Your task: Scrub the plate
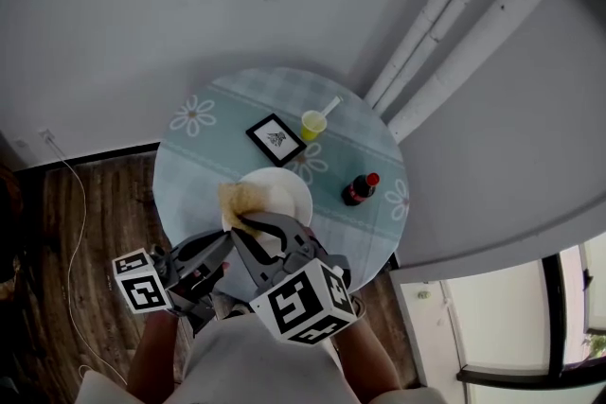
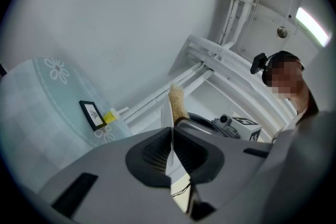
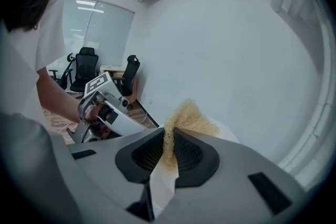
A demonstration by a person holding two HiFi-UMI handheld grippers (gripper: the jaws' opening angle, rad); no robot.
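A white plate (image 1: 284, 189) is held over the near part of the round table (image 1: 199, 166). My left gripper (image 1: 225, 243) is shut on the plate's near rim. In the left gripper view the plate (image 2: 168, 113) shows edge-on as a thin white blade between the pads of the left gripper (image 2: 171, 150). My right gripper (image 1: 248, 222) is shut on a tan scrub pad (image 1: 240, 198) that lies against the plate's left side. In the right gripper view the scrub pad (image 3: 190, 118) sticks out past the jaws of the right gripper (image 3: 169, 152), with the plate (image 3: 231, 135) behind it.
On the teal checked tablecloth stand a black picture frame (image 1: 276, 139), a yellow cup with a straw (image 1: 313, 124) and a dark bottle with a red cap (image 1: 359, 189). White pipes (image 1: 473, 14) run along the wall. A cable (image 1: 76, 203) lies on the wooden floor at left.
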